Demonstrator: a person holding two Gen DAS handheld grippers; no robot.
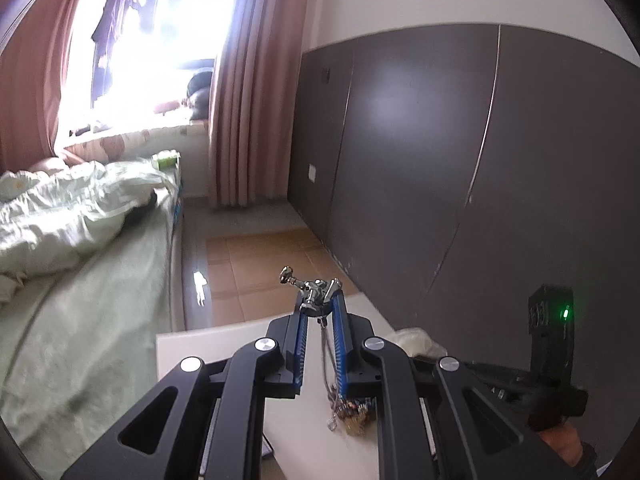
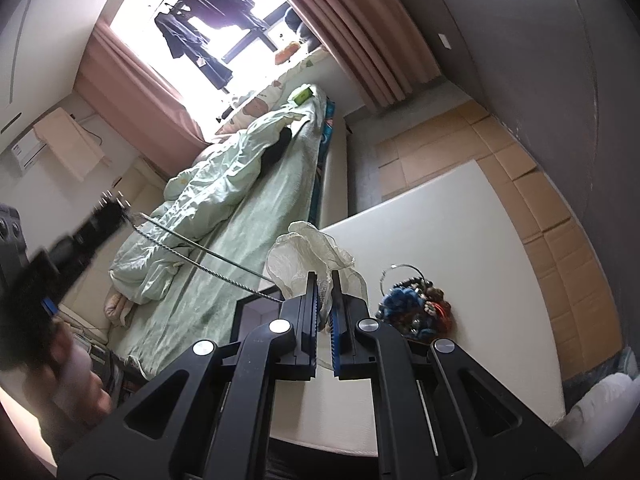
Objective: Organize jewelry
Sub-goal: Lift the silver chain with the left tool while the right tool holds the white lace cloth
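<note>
My left gripper [image 1: 320, 300] is shut on a silver necklace pendant [image 1: 314, 289]; its chain [image 1: 327, 356] hangs down between the fingers. In the right wrist view the same chain [image 2: 208, 256] stretches from the left gripper [image 2: 108, 210] at the far left toward the pouch. My right gripper [image 2: 324, 280] is shut on a white sheer pouch [image 2: 310, 250] and holds it open above the white table [image 2: 460, 216]. A pile of mixed jewelry [image 2: 414, 312] lies on the table right of my right gripper; it also shows in the left wrist view [image 1: 354, 410].
A bed with a pale green quilt [image 2: 224, 184] runs along the left. A dark wardrobe wall [image 1: 440, 152] stands to the right. Cardboard sheets [image 2: 520, 168] cover the floor beyond the table. A dark open box [image 2: 256, 312] sits by the table's left edge.
</note>
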